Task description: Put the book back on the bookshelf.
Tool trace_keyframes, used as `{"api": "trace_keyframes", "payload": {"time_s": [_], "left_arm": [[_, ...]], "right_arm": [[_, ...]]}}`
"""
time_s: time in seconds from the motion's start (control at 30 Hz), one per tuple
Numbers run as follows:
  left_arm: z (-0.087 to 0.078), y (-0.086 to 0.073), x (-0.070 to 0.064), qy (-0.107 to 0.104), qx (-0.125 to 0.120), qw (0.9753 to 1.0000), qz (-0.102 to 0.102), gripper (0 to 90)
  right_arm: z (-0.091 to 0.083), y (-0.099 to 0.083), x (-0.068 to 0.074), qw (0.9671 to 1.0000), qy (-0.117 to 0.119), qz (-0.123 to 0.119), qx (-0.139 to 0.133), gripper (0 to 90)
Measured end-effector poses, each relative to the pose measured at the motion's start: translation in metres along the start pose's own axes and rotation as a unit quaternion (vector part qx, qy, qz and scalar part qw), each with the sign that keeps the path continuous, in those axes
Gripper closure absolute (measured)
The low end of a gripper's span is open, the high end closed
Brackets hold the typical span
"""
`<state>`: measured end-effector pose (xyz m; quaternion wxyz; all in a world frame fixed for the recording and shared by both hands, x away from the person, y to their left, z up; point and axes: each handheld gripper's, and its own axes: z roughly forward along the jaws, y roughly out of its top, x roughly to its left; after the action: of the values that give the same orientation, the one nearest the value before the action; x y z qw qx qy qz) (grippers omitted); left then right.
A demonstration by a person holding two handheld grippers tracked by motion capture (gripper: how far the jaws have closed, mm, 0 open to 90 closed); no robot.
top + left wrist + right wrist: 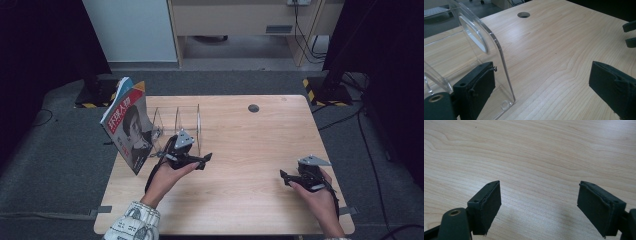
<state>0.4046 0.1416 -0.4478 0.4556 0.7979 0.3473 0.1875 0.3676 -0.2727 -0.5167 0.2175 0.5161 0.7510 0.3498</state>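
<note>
- Black pads of your left tool (541, 85) sit closest, and they are wide apart with nothing between them. One pad is right beside the end wall of the clear plastic rack (486, 47); I cannot tell if it touches.
- Your left tool (192, 159) is at the front of the rack (177, 125), near the middle of the desk (250, 200).
- Your right tool (537, 205) is spread apart too, holding nothing, over bare wood. It rests well away at the right side of the desk (300, 177).
- I think the rack is light, stiff and slippery. It could slide on the wood or crack if you squeeze hard. Take it by the top of an end wall, near the oval hole (472, 33), and close gently.
- A magazine (127, 125) leans at the left end of the rack, tilted out past the desk's left edge. It looks thin and floppy, so I think it could tip or bend. Hold it by a side edge, near the middle.
- Watch that left edge, since the magazine hangs close to it.
- You have lots of open room in the middle and right of the desk. The round hole (253, 108) is far at the back, out of your way.
</note>
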Motion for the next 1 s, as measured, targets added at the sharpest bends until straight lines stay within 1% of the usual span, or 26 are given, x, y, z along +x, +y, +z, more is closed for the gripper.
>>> {"api": "trace_keyframes", "payload": {"time_s": [0.2, 0.27, 0.33, 0.4, 0.47, 0.5, 0.57, 0.67, 0.8, 0.83, 0.9, 1.0], "left_arm": [[0.005, -0.003, -0.006, -0.007, 0.005, 0.9999, 0.009, 6.2], [0.008, -0.004, -0.007, -0.012, 0.013, 0.9998, 0.011, 6.3], [0.013, -0.005, -0.010, -0.018, 0.022, 0.9995, 0.017, 6.3], [0.019, -0.007, -0.013, -0.021, 0.030, 0.9991, 0.021, 6.2], [0.026, -0.009, -0.017, -0.026, 0.038, 0.9987, 0.021, 6.3], [0.029, -0.010, -0.019, -0.028, 0.043, 0.9984, 0.022, 6.2], [0.037, -0.012, -0.023, -0.032, 0.051, 0.9979, 0.023, 6.3], [0.047, -0.015, -0.031, -0.039, 0.067, 0.9965, 0.032, 6.2], [0.059, -0.019, -0.040, -0.049, 0.084, 0.9943, 0.045, 6.2], [0.061, -0.020, -0.041, -0.050, 0.087, 0.9939, 0.045, 5.9], [0.066, -0.022, -0.043, -0.052, 0.092, 0.9934, 0.046, 5.9], [0.071, -0.025, -0.045, -0.047, 0.103, 0.9924, 0.047, 5.8]], "right_arm": [[-0.002, 0.002, 0.000, 1.0000, -0.004, -0.004, -0.004, 19.5], [-0.001, 0.002, 0.001, 1.0000, -0.005, -0.003, -0.001, 19.5], [-0.001, 0.001, 0.001, 1.0000, -0.006, -0.007, 0.000, 19.4], [-0.002, 0.001, 0.000, 1.0000, -0.007, -0.004, 0.000, 19.4], [-0.002, 0.000, 0.000, 1.0000, -0.008, -0.001, 0.002, 19.4], [-0.002, 0.000, -0.001, 1.0000, -0.009, -0.004, 0.002, 19.4], [-0.002, 0.000, -0.002, 1.0000, -0.009, -0.002, 0.003, 19.0], [-0.002, 0.000, -0.003, 0.9999, -0.010, 0.003, 0.003, 18.9], [-0.002, 0.000, -0.003, 0.9999, -0.009, 0.000, 0.004, 18.9], [-0.002, 0.000, -0.002, 0.9999, -0.010, -0.001, 0.004, 18.8], [-0.002, 0.000, -0.002, 0.9999, -0.009, -0.002, 0.003, 18.8], [-0.002, 0.000, -0.002, 0.9999, -0.010, 0.001, 0.002, 18.8]]}}
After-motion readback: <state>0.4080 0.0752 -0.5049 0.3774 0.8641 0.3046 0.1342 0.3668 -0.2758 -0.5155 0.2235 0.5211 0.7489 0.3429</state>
